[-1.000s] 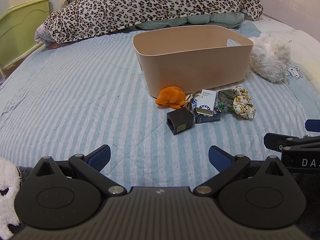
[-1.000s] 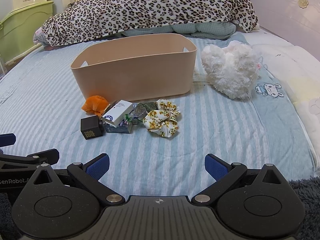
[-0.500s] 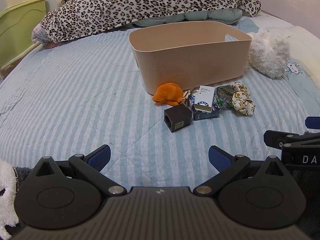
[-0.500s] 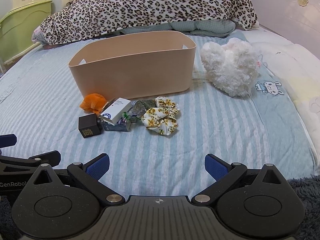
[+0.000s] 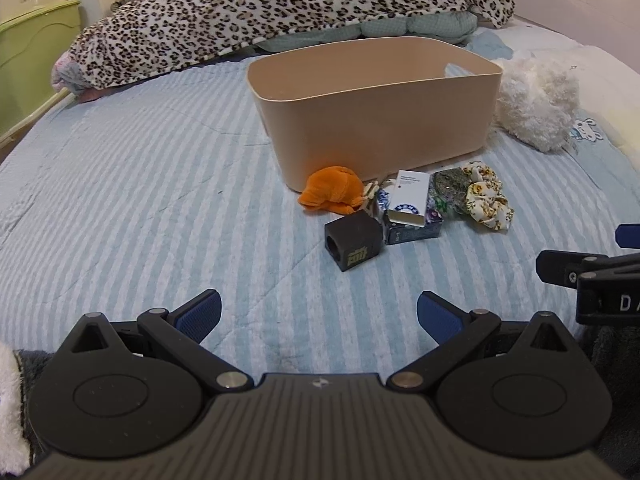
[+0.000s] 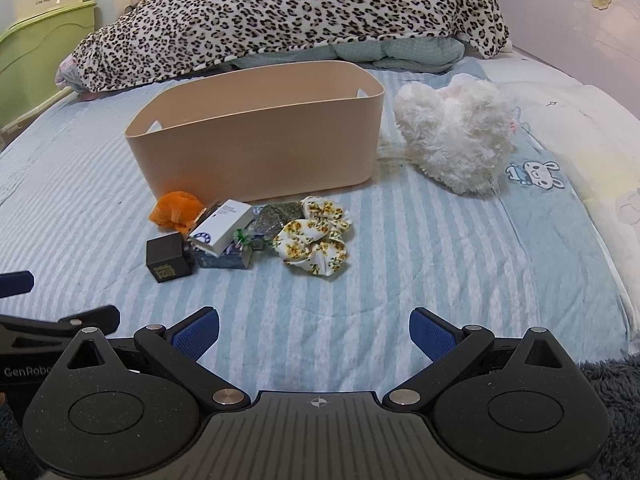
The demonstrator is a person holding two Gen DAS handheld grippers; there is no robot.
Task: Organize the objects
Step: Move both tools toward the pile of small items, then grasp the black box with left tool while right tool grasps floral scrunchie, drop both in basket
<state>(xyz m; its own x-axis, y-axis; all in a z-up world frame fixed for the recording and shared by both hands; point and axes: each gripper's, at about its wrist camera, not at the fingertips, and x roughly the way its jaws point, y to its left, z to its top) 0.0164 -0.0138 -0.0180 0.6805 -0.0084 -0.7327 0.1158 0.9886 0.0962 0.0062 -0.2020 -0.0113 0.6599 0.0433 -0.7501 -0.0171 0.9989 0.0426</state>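
Observation:
A beige bin point(image 5: 380, 116) point(image 6: 256, 148) stands on the striped bed. In front of it lie an orange cloth point(image 5: 332, 190) point(image 6: 176, 208), a black cube point(image 5: 354, 246) point(image 6: 168, 256), a white box point(image 5: 410, 202) point(image 6: 222, 226) on a blue patterned box point(image 5: 412, 232) point(image 6: 222, 258), a dark green pouch point(image 5: 450, 186) point(image 6: 276, 216) and a floral scrunchie point(image 5: 486, 200) point(image 6: 316, 236). My left gripper point(image 5: 318, 314) is open and empty, short of the cube. My right gripper point(image 6: 314, 332) is open and empty, short of the scrunchie.
A white plush toy point(image 5: 536, 104) point(image 6: 456, 136) lies right of the bin. A leopard-print blanket point(image 5: 280, 4) point(image 6: 280, 12) is heaped behind it. A green footboard point(image 5: 28, 60) stands at far left. The other gripper shows at each view's side edge point(image 5: 592, 276) point(image 6: 48, 328).
Both grippers have moved forward toward the pile of items, which now appears larger and closer. Both stay open. Nothing on the bed has moved.

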